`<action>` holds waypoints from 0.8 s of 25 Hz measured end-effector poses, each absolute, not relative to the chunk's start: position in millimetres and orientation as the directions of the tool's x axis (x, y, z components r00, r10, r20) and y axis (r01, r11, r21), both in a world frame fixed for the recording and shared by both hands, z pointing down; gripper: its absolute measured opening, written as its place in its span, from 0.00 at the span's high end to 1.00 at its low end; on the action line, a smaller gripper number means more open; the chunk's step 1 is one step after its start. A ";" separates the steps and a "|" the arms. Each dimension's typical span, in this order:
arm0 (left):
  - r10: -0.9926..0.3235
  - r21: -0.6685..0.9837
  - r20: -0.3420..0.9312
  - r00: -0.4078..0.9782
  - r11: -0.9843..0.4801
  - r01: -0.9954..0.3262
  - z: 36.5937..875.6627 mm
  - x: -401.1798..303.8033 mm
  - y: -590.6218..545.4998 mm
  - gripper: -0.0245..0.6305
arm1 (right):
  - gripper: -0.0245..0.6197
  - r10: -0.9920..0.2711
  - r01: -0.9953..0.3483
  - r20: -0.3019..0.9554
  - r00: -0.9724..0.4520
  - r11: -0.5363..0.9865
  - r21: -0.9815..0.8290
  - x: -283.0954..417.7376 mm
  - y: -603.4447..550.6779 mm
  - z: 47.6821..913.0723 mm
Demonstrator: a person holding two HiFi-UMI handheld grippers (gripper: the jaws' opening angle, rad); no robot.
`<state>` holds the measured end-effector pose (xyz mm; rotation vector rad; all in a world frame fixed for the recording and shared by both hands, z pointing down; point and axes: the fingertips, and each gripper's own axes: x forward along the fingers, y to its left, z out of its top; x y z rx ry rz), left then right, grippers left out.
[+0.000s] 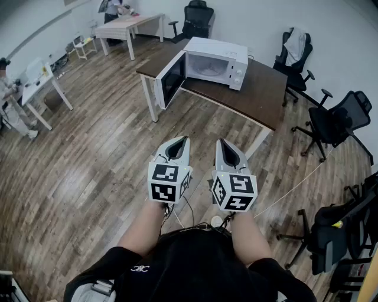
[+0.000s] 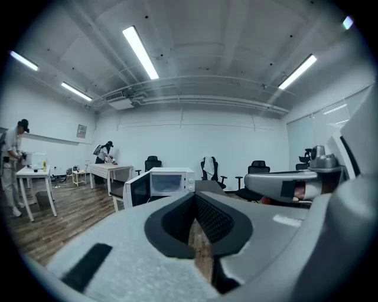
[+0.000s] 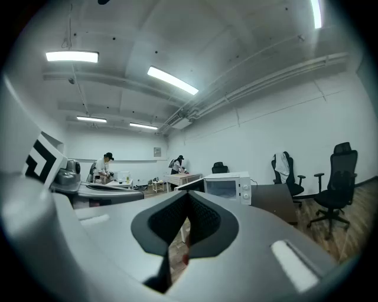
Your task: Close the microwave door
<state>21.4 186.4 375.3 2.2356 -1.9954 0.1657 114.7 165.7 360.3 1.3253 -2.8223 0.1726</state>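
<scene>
The microwave (image 1: 215,62) is sitting upper centre on the table (image 1: 260,97), door (image 1: 170,78) standing open leftward. Left gripper (image 1: 179,144) and right gripper (image 1: 227,147) are hanging pinched together, empty, well short of it; pushing the door's free edge should work best.

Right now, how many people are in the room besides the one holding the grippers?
2: one person by the left white table, a second person at the far white table. Others may be out of view.
</scene>
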 end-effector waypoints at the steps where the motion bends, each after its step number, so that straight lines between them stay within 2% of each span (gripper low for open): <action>1: -0.977 0.030 0.178 0.114 -0.111 -0.993 376.0 23.0 185.7 0.95 | 0.95 -0.767 -0.769 0.065 -0.639 0.633 -0.094 116.1 165.8 361.7; 20: -0.976 0.031 0.199 0.092 -0.088 -0.996 379.7 -1.4 193.2 0.95 | 0.95 -0.750 -0.755 0.086 -0.655 0.646 -0.116 91.0 171.0 369.8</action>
